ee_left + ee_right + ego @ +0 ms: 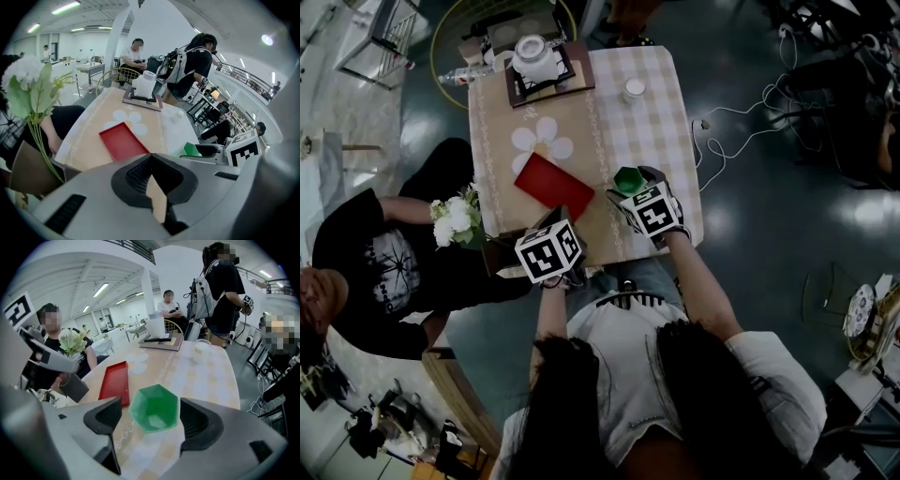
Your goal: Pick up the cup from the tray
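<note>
A green faceted cup (628,179) (154,408) stands upright on the table, just right of the flat red tray (554,186) (114,380), which holds nothing. My right gripper (631,190) (151,415) is open, and the cup sits between its jaws with a gap on the left side. My left gripper (549,246) (152,187) hangs shut over the table's near edge, nothing in it. In the left gripper view the tray (123,140) lies straight ahead, with the cup (191,149) off to the right.
White flowers (457,218) in a brown holder stand at the table's near-left corner. A white appliance (534,58) on a dark board and a small white cup (634,89) sit at the far end. A person (375,262) sits at the left; cables (741,117) lie on the floor to the right.
</note>
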Demonstrator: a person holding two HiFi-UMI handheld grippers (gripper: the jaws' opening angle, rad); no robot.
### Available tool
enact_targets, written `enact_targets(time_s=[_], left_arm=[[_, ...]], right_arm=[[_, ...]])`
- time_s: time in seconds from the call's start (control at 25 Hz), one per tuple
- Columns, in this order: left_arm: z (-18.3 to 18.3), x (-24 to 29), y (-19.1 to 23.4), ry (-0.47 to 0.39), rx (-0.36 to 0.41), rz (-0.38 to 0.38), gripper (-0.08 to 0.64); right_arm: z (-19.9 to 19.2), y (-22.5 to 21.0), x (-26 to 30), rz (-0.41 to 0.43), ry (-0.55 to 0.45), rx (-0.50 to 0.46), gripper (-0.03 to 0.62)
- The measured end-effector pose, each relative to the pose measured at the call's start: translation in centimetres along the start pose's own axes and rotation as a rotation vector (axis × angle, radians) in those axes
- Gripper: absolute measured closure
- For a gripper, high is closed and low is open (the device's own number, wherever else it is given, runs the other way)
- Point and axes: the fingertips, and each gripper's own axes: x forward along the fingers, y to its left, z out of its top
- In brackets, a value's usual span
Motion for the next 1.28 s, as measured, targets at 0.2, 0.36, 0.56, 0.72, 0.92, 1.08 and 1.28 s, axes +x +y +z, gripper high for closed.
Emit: enact_targets(time_s=[0.2, 0.36, 0.56, 0.72, 0.92, 1.08, 1.28], left_arm=[[0.3, -0.4, -0.4, -0.018, 0.012, -0.016, 0.552], [0.7, -1.2, -1.1, -0.047, 0.028, -0.039, 0.552], [1.5, -2.6, -2.1, -0.099, 0.048, -0.070, 0.552], [1.6, -3.8, -3.0, -0.132, 0.066, -0.100, 0.552], [1.3, -5.4, -3.6, -0.166, 0.086, -0.116, 0.552], [0.8, -6.2, -4.0, -0.181, 0.101, -0.130, 0.552], [0.3, -7.3, -4.5, -0.194, 0.121, -0.145, 0.552]], right_arm=[[3.0, -0.4, -3.4, -0.048, -0.163, 0.027, 0.221], [5.2, 0.6, -6.4, -0.028, -0.245, 0.021, 0.222], [6.7, 4.2, -9.2, 0.093, -0.291, -0.021, 0.232], [7.2, 4.9, -11.2, 0.012, -0.347, -0.023, 0.422], [7.2, 6.3, -13.0, 0.001, -0.397, 0.006, 0.581], [6.7, 7.4, -13.7, -0.021, -0.404, -0.012, 0.581], [6.4, 8.1, -14.5, -0.064, -0.422, -0.018, 0.583]])
